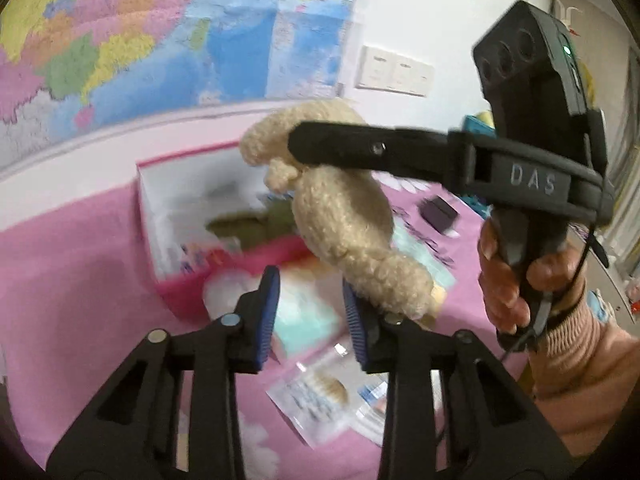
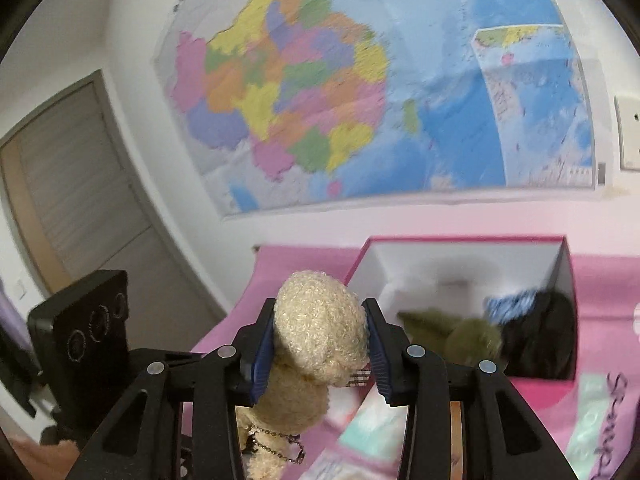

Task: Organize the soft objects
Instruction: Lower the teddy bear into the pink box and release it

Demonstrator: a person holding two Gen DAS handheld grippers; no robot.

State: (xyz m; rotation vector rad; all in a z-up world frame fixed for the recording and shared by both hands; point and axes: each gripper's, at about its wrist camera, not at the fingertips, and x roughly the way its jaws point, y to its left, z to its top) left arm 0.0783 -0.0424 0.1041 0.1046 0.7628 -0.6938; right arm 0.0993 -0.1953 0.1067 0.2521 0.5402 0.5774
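A cream curly plush toy (image 1: 344, 220) hangs in the air over the pink bed, head up. My right gripper (image 1: 298, 148) reaches in from the right and is shut on the toy's head (image 2: 320, 328), both blue pads pressing into it; a small chain dangles from the toy's body below. My left gripper (image 1: 312, 316) stands open under the toy with nothing between its pads; the toy's lower end rests against the tip of its right finger (image 1: 354, 316). Behind stands an open pink box (image 2: 400, 264) with white inner walls, holding a green plush (image 2: 460, 332) and dark and blue soft items.
Pink bedspread (image 1: 80, 280) with flat plastic packets (image 1: 316, 400), a teal pack (image 1: 308, 316) and a small dark box (image 1: 438, 212) on it. A wall map (image 2: 360, 100) and light switches (image 1: 394, 72) are behind. A hand in a pink sleeve (image 1: 580, 344) holds the right gripper.
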